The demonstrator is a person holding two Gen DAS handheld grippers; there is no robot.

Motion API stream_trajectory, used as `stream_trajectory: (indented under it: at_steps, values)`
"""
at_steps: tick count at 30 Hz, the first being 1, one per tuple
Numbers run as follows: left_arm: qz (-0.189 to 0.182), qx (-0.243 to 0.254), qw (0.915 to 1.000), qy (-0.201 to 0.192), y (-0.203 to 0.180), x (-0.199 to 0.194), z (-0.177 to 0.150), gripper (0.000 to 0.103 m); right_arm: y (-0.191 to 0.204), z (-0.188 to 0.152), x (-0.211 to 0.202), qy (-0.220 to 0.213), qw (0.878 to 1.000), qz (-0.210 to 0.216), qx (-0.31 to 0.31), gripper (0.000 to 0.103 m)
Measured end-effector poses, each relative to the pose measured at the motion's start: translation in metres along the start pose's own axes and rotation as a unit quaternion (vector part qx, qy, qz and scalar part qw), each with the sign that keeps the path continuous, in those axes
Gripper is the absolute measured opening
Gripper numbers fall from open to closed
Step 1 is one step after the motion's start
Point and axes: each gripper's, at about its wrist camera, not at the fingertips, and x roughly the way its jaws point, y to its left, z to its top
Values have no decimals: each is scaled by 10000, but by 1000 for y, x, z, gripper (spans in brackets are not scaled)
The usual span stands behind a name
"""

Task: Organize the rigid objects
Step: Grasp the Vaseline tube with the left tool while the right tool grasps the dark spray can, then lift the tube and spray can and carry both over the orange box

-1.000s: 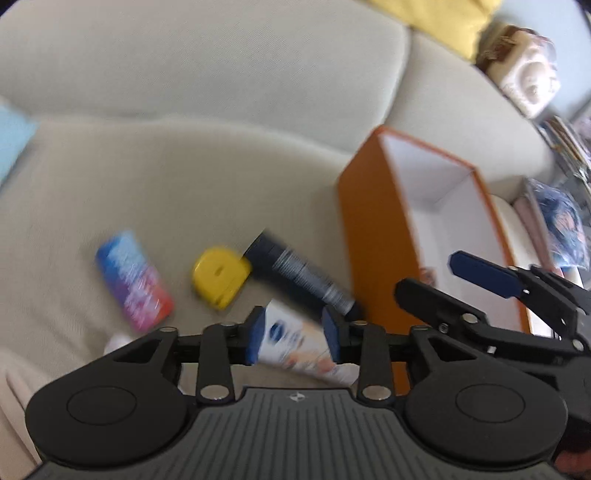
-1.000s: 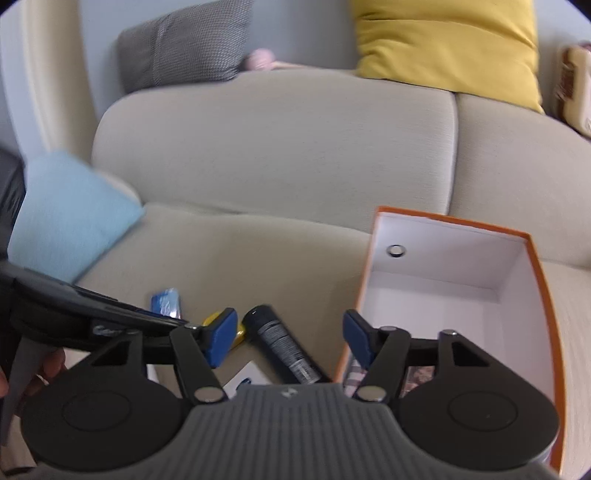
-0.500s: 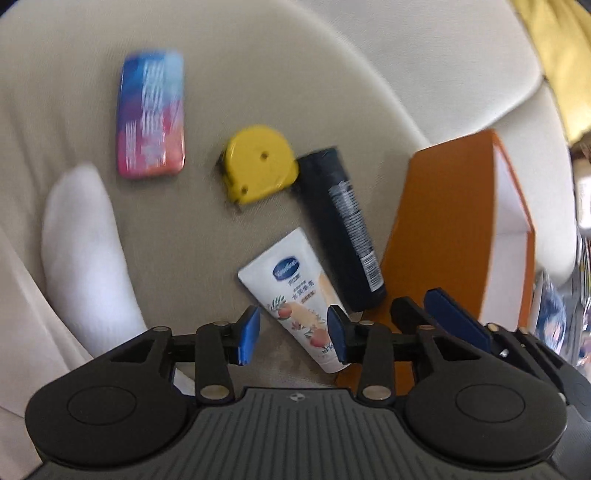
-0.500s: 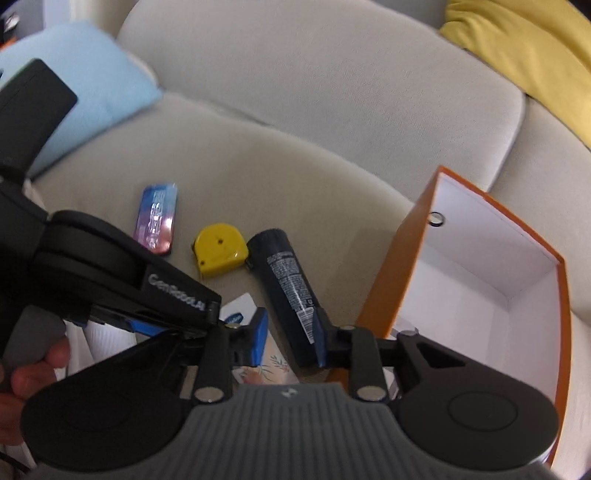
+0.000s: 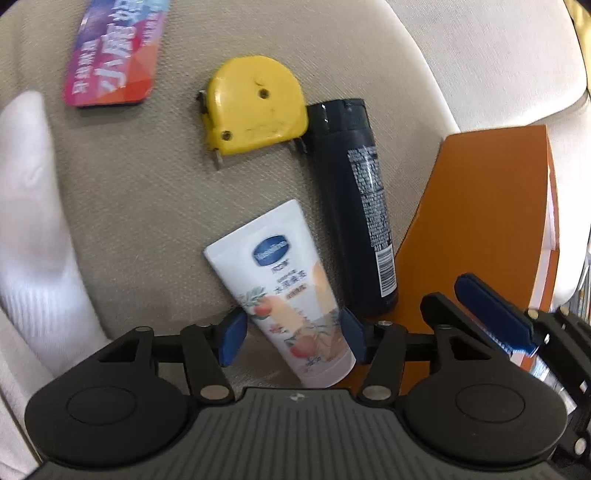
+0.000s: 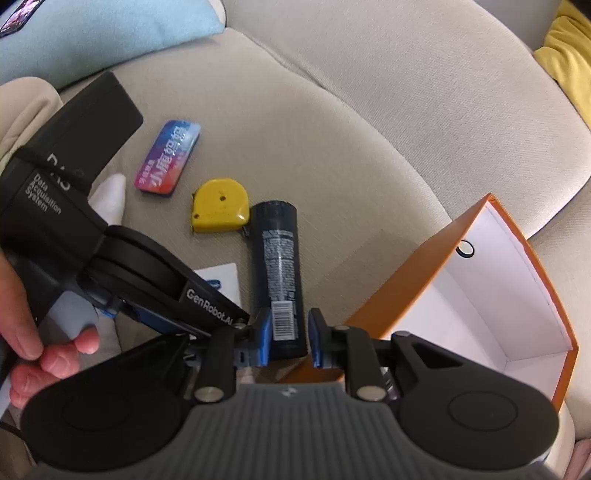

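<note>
Both tools now lower: left tool (image 5: pixel 291 338) straddling glossy white tube (image 5: pixel 284 291), right tool (image 6: pixel 288 341) narrowly bracketing black cylindrical can (image 6: pixel 279 273), neither visibly clamping.

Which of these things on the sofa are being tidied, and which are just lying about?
Being tidied:
lotion tube
black spray can
yellow tape measure
colourful card
orange box

Just lying about:
blue cushion
yellow cushion

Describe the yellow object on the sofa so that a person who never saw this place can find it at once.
On the beige sofa seat, left of the open orange box, several small things lie in a loose group. The yellow tape measure touches the top end of the black cylindrical can. It is the only yellow, rounded, flat thing there.
</note>
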Motion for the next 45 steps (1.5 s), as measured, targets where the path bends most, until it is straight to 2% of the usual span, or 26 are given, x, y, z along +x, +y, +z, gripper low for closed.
stream_trajectory:
  at_steps: [2,6,8,10,13,18,21,24,28,33,36,37,45]
  values:
    - [-19,98,9999,15,-1,-1,1,52,2,-2,2,0,9999,69,-73,20]
    - [-58,272,9996,-2,0,-7,6,45,8,-1,5,-32,9996,112,-254,21]
    - [-34,510,9986,-152,-2,-16,9,29,10,-3,3,-67,9994,169,-286,21]
    - [40,773,9965,-319,-6,-27,14,26,13,0,4,-100,9992,246,-295,21]
    - [223,959,9933,-603,-1,-40,26,25,16,6,10,-54,9990,332,-284,21]
    - [476,1278,9861,-951,2,-54,37,25,12,23,35,283,9988,399,-57,21]
    - [392,1256,9871,-914,4,-52,48,25,13,34,52,499,9983,312,7,21]
    - [266,1215,9884,-867,14,-51,44,25,11,42,64,697,9970,301,115,25]
    - [163,1185,9892,-848,0,-39,48,25,5,45,76,923,9948,325,284,36]
    - [81,1134,9903,-799,8,-34,47,26,-1,49,89,1065,9923,424,472,44]
    - [45,1131,9908,-739,10,-32,50,27,-3,47,97,1105,9912,455,562,45]
    - [22,1154,9906,-735,14,-42,41,28,-3,47,97,1098,9910,464,609,45]
    - [-62,1340,9875,-822,13,-48,32,24,0,40,87,896,9914,426,857,43]
